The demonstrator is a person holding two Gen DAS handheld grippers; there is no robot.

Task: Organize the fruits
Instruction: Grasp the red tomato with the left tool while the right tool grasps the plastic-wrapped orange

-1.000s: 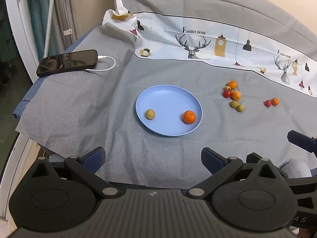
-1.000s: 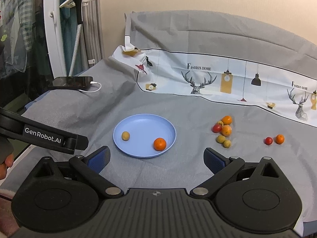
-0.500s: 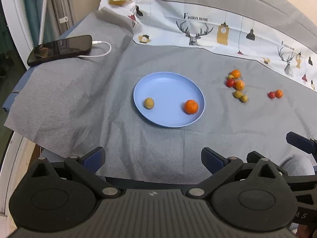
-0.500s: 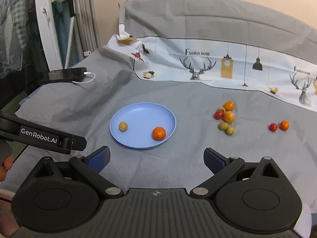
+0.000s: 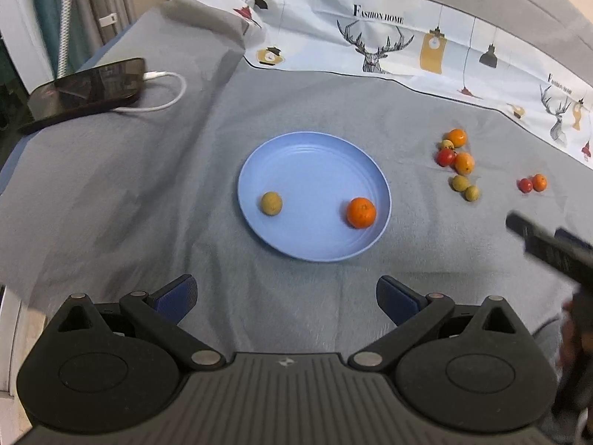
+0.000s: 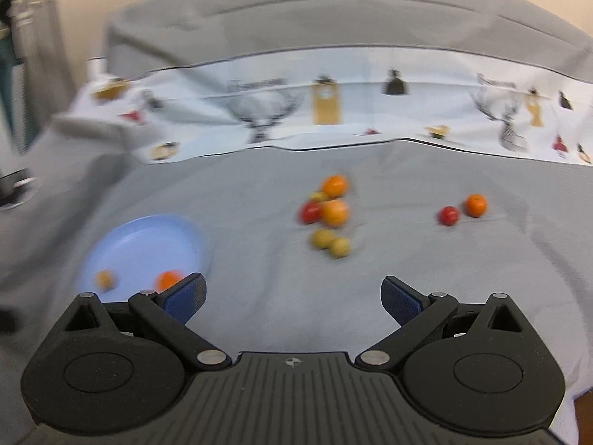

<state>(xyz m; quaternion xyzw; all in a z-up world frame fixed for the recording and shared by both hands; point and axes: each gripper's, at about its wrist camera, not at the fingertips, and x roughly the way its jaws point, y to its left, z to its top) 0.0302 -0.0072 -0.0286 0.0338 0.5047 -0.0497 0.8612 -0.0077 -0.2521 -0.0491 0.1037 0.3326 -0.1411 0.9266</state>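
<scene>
Grey cloth [image 5: 370, 111] covers the worktop, with a pale printed band of deer heads and lamps [image 5: 378, 42] running along its far side. At the middle of the cloth sits a blue plate [image 5: 315, 170], the landmark for everything else. On the plate lie a dull yellow-green fruit [image 5: 271, 203] toward its near left and an orange fruit [image 5: 361, 212] toward its near right, well apart from each other. To the right of the plate, off its rim, a loose cluster of fruits [image 5: 457, 165] rests on the cloth: two orange ones, a red one, and three small yellowish ones, some of them touching. Farther right of the plate, a red fruit [image 5: 525, 184] and a small orange fruit [image 5: 539, 182] sit just beside one another. To the far left of the plate a dark phone [image 5: 87, 91] lies flat with a white cable [image 5: 166, 92] plugged into it. The left tongs [image 5: 286, 294] are on the near side of the plate, their blue-padded fingers spread wide with nothing between them. The right tongs [image 6: 292, 293] are likewise spread and empty, on the near side of the cluster and right of the plate; that view is blurred. A dark blurred part of the right tool [image 5: 552, 248] shows at the right edge of the left wrist view.
</scene>
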